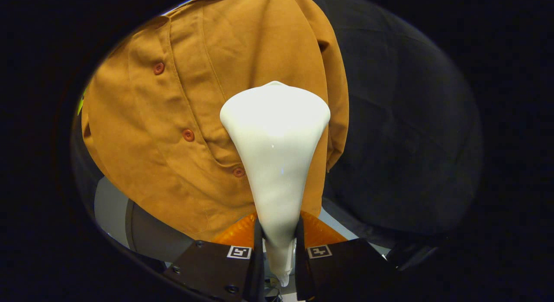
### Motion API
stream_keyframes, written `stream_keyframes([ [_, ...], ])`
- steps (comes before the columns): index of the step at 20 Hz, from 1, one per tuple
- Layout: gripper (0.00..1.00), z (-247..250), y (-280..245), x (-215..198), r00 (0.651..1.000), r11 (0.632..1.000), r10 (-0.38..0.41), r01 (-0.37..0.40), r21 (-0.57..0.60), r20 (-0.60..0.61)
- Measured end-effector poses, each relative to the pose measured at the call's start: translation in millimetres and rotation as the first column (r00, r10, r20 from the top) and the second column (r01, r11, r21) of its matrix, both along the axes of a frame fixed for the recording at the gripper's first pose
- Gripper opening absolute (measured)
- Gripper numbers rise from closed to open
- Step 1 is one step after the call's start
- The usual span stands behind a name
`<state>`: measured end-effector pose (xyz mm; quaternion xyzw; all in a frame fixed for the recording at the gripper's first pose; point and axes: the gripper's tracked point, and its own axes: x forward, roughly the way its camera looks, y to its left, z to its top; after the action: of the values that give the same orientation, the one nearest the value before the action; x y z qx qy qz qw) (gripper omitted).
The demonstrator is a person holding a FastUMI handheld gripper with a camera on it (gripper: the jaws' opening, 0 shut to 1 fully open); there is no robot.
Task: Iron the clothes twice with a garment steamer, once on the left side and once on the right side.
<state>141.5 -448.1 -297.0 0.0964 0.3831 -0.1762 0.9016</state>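
Both fingers (259, 245) clamped on the narrow handle of the white garment steamer (275, 155), one on each side, so my gripper (279, 250) is holding it. Steamer head flares wide ahead of the fingers, against the mustard shirt (181, 98). Shirt hangs buttoned, three buttons (188, 135) visible just beside the head. Dark cloth wall (402, 133) beyond.

**Colours and Patterns**

Garment steamer (275, 155): plain glossy white, clamped between both fingers of the tool (279, 245). Shirt (181, 120): solid mustard-brown with rust-red buttons (188, 135). Square markers (239, 252) on the fingers: black-and-white blocks. Counter (110, 202): pale grey.
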Motion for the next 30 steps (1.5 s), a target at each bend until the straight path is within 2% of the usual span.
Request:
stream_keyframes([
  [9,0.32,-37,1,-19,0.993,0.999,-0.039,0.042,0.025,-0.112],
  [16,0.32,-39,2,-26,0.981,0.996,-0.088,0.092,0.013,-0.174],
  [22,0.32,-25,2,-24,0.985,0.994,-0.111,0.109,-0.026,-0.135],
  [30,0.32,41,35,-18,0.997,0.993,-0.070,0.068,-0.097,-0.016],
])
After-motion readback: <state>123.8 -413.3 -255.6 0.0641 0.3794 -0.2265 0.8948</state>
